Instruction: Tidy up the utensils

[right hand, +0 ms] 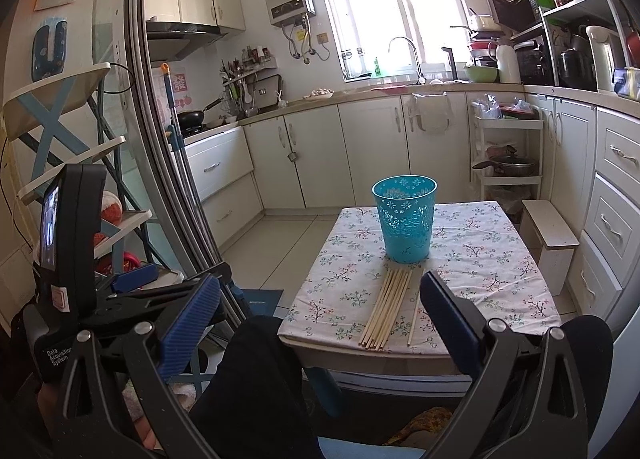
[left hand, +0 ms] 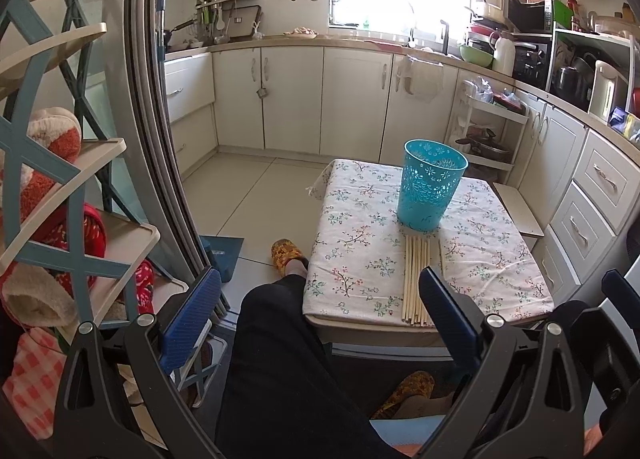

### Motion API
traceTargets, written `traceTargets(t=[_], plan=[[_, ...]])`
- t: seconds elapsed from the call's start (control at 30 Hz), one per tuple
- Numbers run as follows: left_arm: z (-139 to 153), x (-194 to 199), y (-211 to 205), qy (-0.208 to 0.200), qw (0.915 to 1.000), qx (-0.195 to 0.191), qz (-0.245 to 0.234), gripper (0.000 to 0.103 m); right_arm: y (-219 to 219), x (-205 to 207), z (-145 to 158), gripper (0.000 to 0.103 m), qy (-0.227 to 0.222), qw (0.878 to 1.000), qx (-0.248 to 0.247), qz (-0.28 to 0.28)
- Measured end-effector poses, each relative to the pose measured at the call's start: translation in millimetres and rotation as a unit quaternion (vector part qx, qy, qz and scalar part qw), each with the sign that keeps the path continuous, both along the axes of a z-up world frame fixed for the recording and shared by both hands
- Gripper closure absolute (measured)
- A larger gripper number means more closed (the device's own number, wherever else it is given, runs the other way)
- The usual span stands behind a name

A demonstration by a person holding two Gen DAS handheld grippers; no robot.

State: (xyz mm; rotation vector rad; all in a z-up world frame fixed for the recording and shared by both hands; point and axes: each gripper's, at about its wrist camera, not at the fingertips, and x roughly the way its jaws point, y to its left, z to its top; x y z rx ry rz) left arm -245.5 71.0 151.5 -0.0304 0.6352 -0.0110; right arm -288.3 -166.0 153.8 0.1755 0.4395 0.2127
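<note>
Above the person's lap, both grippers hang back from the table, each with its blue pads spread wide and nothing between them. From the left gripper (left hand: pixel 320 307) the chopsticks (left hand: pixel 416 283) lie ahead and to its right, their near tips close to its right pad. From the right gripper (right hand: pixel 320 311) the same bundle (right hand: pixel 386 309) lies ahead, just inside its right pad, and looks slightly more central to its reach, so I judge the right one a little better placed (the margin is small).

The sticks lie side by side on the table's near half, long axis running from its near edge toward the cup (right hand: pixel 405 219), their far tips almost at its base; one stick lies apart on the right of the bundle. The cup, a turquoise perforated holder, stands upright beyond them, mouth open; whether it holds anything cannot be told. A grasp across the sticks near one end, then a tilt upright, is what the move seems to call for.

A floral cloth covers the table (right hand: pixel 500 259). Past the table run pale cabinets, a sink under a bright window, and crowded shelves to the right.
</note>
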Motion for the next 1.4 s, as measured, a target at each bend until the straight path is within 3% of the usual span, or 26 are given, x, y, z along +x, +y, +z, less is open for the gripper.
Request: traceTargets(t=[0.4,0.77,1.07,1.4], plan=[[-13,21,-3,0.022,0.9997,0.004,-0.010,0.008,2,19,-7,0.007,0.021,1.000,-0.002,-0.006],[-35,66,-16,0.057,0.9979,0.012,-0.028,0.008,-9,57,-21,0.007,0.060,0.998,0.007,-0.021],[-79,123,-23,0.120,0.9922,0.014,-0.029,0.008,-46,133,-74,0.008,0.145,0.986,0.004,-0.081],[-121,180,-52,0.173,0.9836,0.019,-0.046,0.008,-68,226,-164,0.052,0.227,0.970,-0.029,-0.084]])
